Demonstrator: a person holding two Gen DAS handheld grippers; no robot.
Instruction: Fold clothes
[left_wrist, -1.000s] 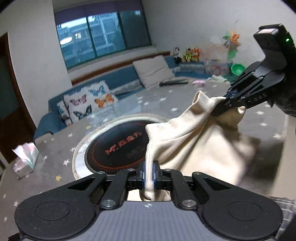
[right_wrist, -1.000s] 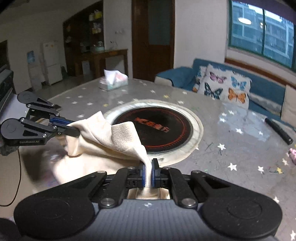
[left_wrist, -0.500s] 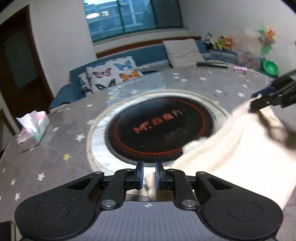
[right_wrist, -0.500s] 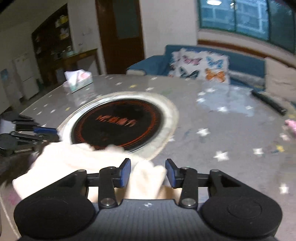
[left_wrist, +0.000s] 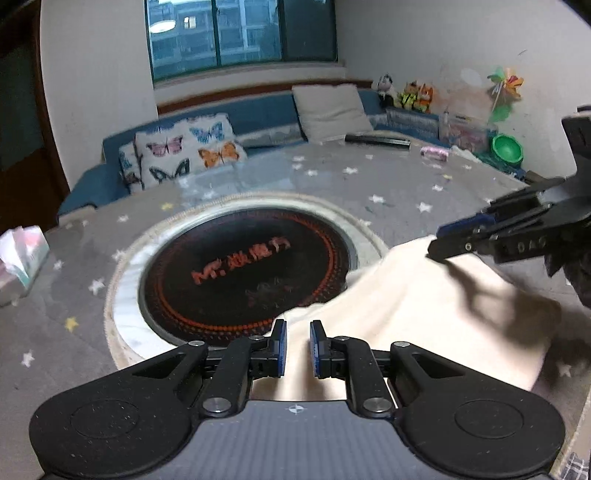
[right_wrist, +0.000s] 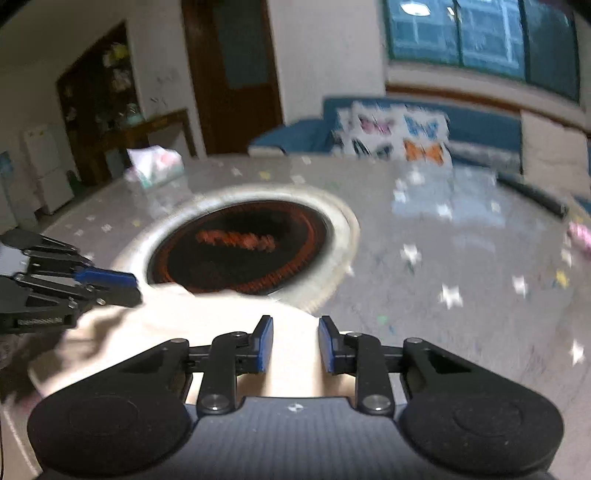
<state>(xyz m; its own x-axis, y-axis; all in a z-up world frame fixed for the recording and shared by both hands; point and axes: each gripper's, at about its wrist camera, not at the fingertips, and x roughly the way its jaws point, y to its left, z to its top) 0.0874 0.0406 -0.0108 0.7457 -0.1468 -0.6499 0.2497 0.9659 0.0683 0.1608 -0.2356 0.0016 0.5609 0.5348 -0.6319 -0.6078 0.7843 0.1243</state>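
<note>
cloth (left_wrist: 424, 325) dropped from both grippers onto the surface's (left_wrist: 406, 192) near edge; left gripper (left_wrist: 297, 345) slightly parted, right gripper (right_wrist: 295, 345) closing, both empty, ready to regrip.

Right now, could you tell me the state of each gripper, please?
Left gripper: open, holding nothing; the cream cloth lies under it.
Right gripper: jaws apart and closing, nothing clamped; the cloth lies beneath.

butterfly cushions (left_wrist: 181, 151), tissue box (left_wrist: 20, 258), green bowl (left_wrist: 508, 147), round black hotplate (left_wrist: 243, 269)
</note>
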